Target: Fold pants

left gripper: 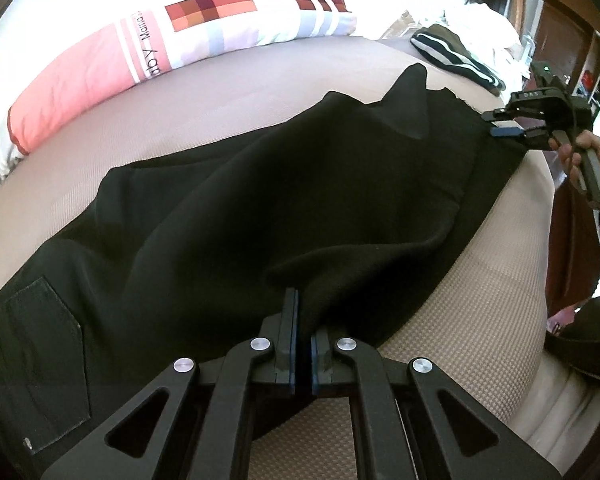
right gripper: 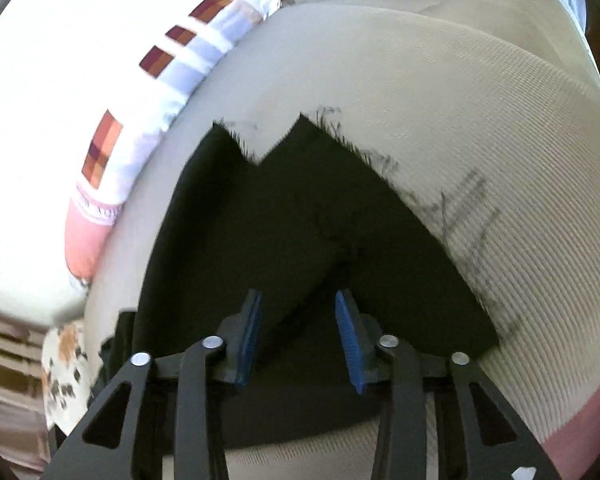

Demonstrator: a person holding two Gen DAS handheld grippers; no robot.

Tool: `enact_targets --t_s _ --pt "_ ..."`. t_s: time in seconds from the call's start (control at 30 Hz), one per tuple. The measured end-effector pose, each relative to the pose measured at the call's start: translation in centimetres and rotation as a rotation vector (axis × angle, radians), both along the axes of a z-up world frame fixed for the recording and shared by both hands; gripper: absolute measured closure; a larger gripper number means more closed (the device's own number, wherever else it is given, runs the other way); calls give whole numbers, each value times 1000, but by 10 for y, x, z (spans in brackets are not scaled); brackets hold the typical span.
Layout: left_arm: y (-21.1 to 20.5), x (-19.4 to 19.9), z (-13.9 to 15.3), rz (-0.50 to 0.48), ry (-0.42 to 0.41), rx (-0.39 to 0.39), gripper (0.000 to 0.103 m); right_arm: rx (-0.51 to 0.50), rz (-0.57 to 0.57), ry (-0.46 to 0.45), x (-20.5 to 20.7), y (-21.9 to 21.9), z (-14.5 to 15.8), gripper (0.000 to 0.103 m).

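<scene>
Pants laid lengthwise on the bed, first fold barely begun

The bed (left gripper: pixel 228 96) carries the black pants (left gripper: pixel 204 216) stretched across its beige cover, waist and back pocket (left gripper: pixel 44 364) toward the left wrist view's lower left, frayed leg ends (right gripper: pixel 284 140) at the far side. By my reading the legs lie roughly one over the other but rumpled, and the lengthwise folds are all still to do. A patterned pillow (left gripper: pixel 100 68) and a striped garment (left gripper: pixel 456 54) sit beyond. The left gripper (left gripper: pixel 302 320), angled down, is clenched on a raised ridge of the near pants edge. The right gripper (right gripper: pixel 298 312), held in a hand (left gripper: pixel 572 152) at the leg end, points down over the cloth with jaws parted; its blue pads (right gripper: pixel 346 320) straddle a seam without pressing it.
</scene>
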State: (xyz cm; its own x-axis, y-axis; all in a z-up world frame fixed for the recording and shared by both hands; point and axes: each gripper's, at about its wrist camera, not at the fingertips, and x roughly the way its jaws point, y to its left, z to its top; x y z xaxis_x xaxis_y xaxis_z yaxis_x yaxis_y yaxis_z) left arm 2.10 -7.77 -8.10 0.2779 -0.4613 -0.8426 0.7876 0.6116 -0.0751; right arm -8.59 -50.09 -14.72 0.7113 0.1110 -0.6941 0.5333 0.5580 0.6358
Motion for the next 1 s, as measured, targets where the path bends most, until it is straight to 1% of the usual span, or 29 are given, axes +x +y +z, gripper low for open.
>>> enact_targets --t_s 0.03,0.07,0.1,0.13,0.17,0.23,0.3,0.37,0.43,0.47,0.5,0.57,0.6,0.63,0.77,0.8,0.93,1.0 --pt "0 0 -1 4 5 3 98 0 -9 -5 3 -1 -1 76" --pt "-1 0 -2 6 9 5 98 1 -19 -12 7 -2 -1 84" --pt "-1 0 -3 7 10 8 98 8 -20 -15 11 -5 -2 97" --pt "-1 -1 -3 6 8 11 98 11 -20 -16 14 -5 -1 97" --pt "-2 -1 -3 5 5 15 98 -6 -24 -20 14 -5 3 98" --pt "-3 -3 -3 2 1 21 98 -93 -20 -50 7 -1 22 100" --pt "-4 -3 -2 -7 -7 27 98 -190 -40 -62 -10 5 44 100" --pt "-6 -4 -3 -17 -15 30 98 -245 -67 -56 -27 7 55 101" --pt "-8 -6 -4 -39 -14 27 97 -287 -98 -9 -47 8 51 101" --pt "-10 -7 -4 -51 -19 30 97 -307 -113 29 -56 9 44 101" --pt "-13 -10 -5 -63 -28 38 97 -315 -124 86 -62 10 31 101" --pt "-18 -14 -10 -89 -57 68 97 -286 -127 129 -69 9 12 101" --pt "-19 -16 -13 -103 -66 80 97 -264 -136 134 -72 7 2 102" --pt "-19 -17 -14 -110 -72 79 97 -261 -146 118 -76 6 0 102" --pt "-16 -14 -11 -129 -56 58 97 -284 -154 112 -76 7 11 102" --pt "-15 -15 -10 -132 -55 52 97 -303 -153 110 -77 7 15 102" --pt "-10 -17 -9 -153 -42 27 97 -323 -145 158 -71 10 6 102" --pt "-10 -18 -13 -165 -39 35 97 -324 -132 173 -70 12 0 101"
